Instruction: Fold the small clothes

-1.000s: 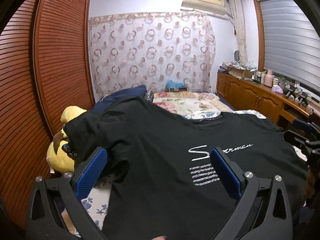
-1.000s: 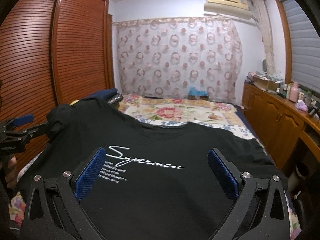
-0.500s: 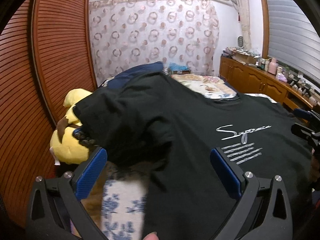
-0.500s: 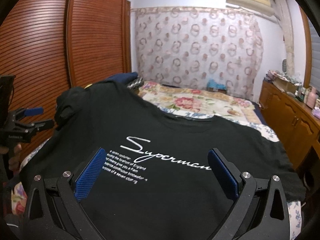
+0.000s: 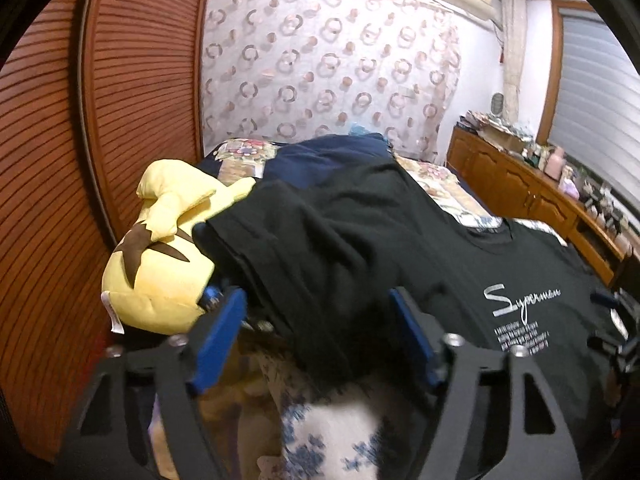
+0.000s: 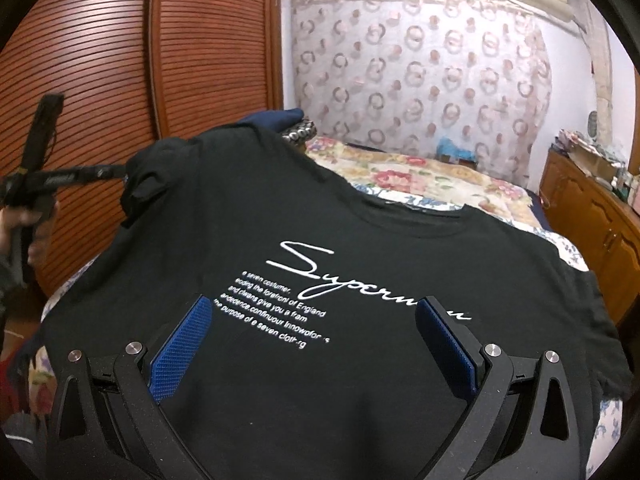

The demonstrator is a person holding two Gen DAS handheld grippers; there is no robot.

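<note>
Now the sleeve-fold step: black T-shirt (image 6: 320,264) lies print-up on the bed (image 6: 440,184), its left sleeve (image 5: 304,248) bunched against a yellow plush toy (image 5: 160,248). Left claw (image 5: 320,320) is closing around that sleeve, pads not yet pressing. Right claw (image 6: 316,344) hangs wide open over the chest print, holding nothing. Next, probably: pinch the sleeve firmly, carry it inward across the chest.
</note>
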